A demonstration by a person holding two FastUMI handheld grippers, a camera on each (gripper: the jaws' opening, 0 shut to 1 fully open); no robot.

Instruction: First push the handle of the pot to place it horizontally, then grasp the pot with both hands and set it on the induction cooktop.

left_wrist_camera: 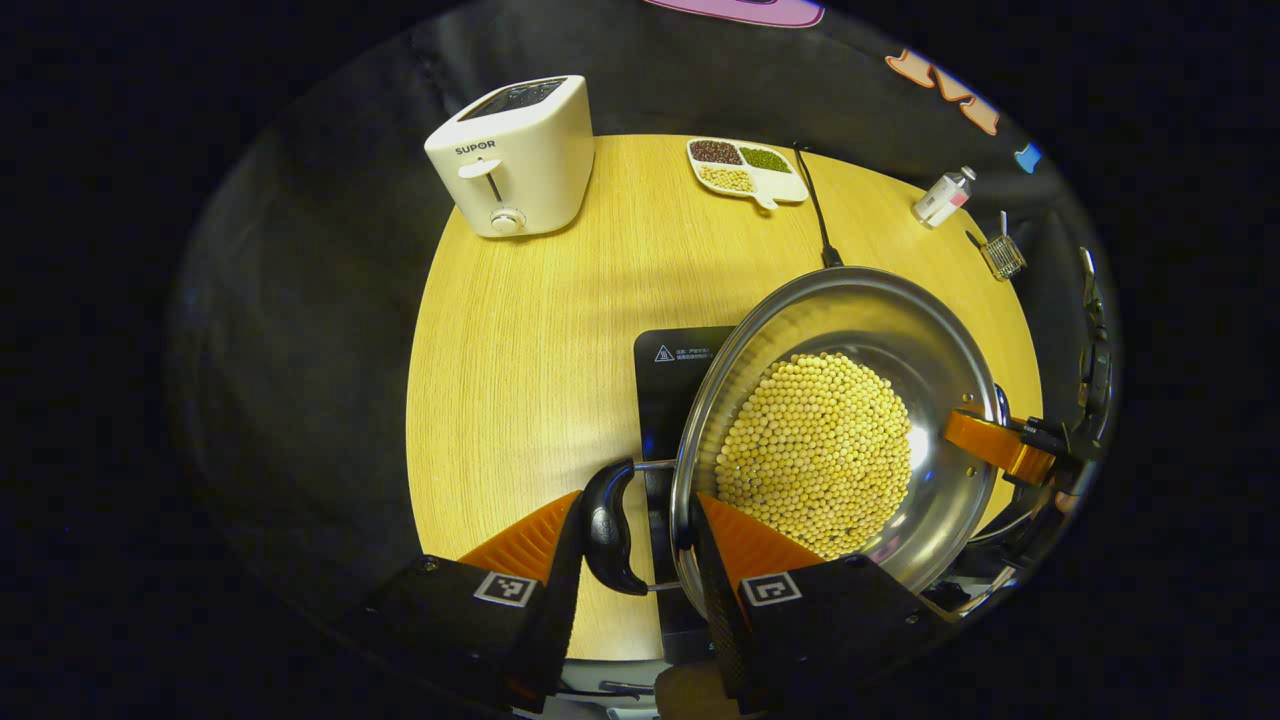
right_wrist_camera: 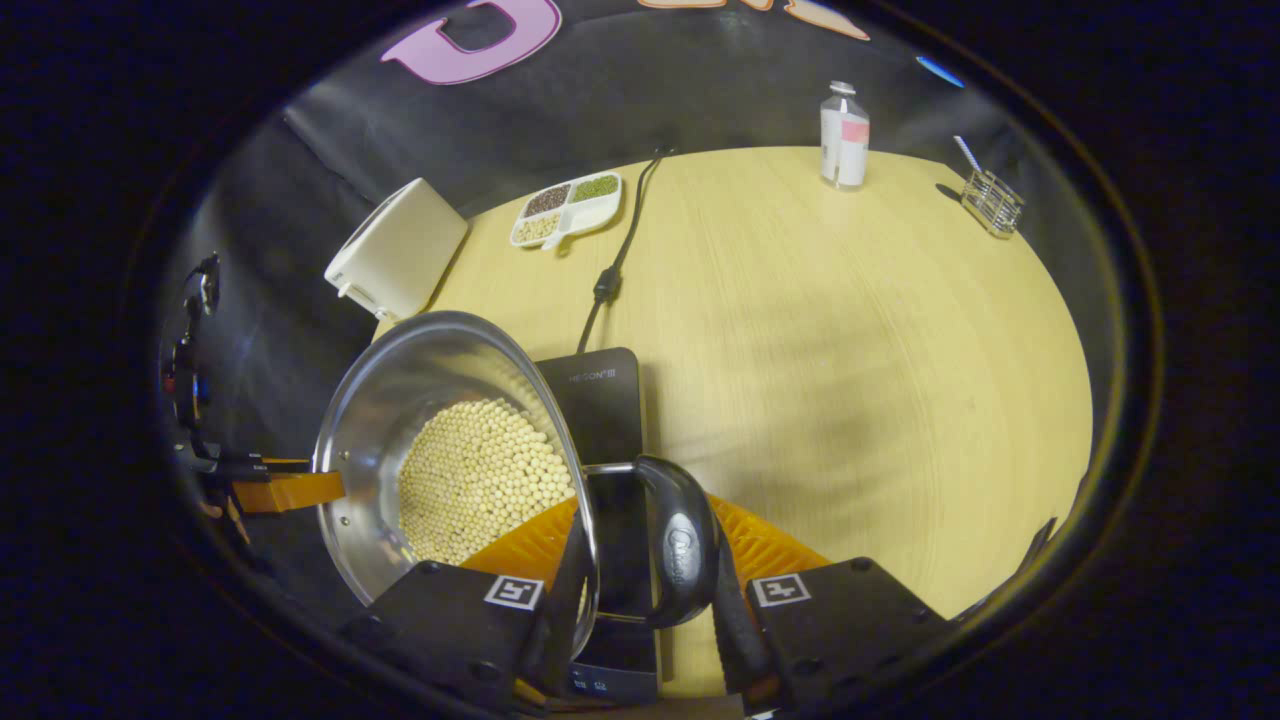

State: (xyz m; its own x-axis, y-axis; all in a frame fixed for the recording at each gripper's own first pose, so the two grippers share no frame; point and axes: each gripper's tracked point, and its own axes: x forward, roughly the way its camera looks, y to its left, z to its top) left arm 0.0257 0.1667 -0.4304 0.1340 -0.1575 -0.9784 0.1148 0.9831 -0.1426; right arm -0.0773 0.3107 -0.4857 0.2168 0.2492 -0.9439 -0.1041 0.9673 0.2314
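You are clamping your left hand-held gripper (left_wrist_camera: 640, 535) on the black loop handle (left_wrist_camera: 608, 527) of the round stainless-steel pot (left_wrist_camera: 850, 330), one orange finger outside the handle and the other inside the rim against the pot wall. Your right hand-held gripper (right_wrist_camera: 645, 560) is gripping the opposite black handle (right_wrist_camera: 680, 548) the same way, with one finger inside the rim and one outside the loop. The pot, carrying a layer of pale yellow soybeans (left_wrist_camera: 815, 450), is sitting tilted between your two grippers, directly over the black induction cooktop (left_wrist_camera: 672, 380); whether it is touching the glass cannot be told. The cooktop's black cable (right_wrist_camera: 622, 250) is running away across the round wooden counter (right_wrist_camera: 850, 330). Farther back on the counter, a cream toaster (left_wrist_camera: 515, 150) is standing near a white divided dish of beans (left_wrist_camera: 745, 170), and a white bottle with a pink label (right_wrist_camera: 843, 135) is standing near a small wire basket (right_wrist_camera: 990, 200).
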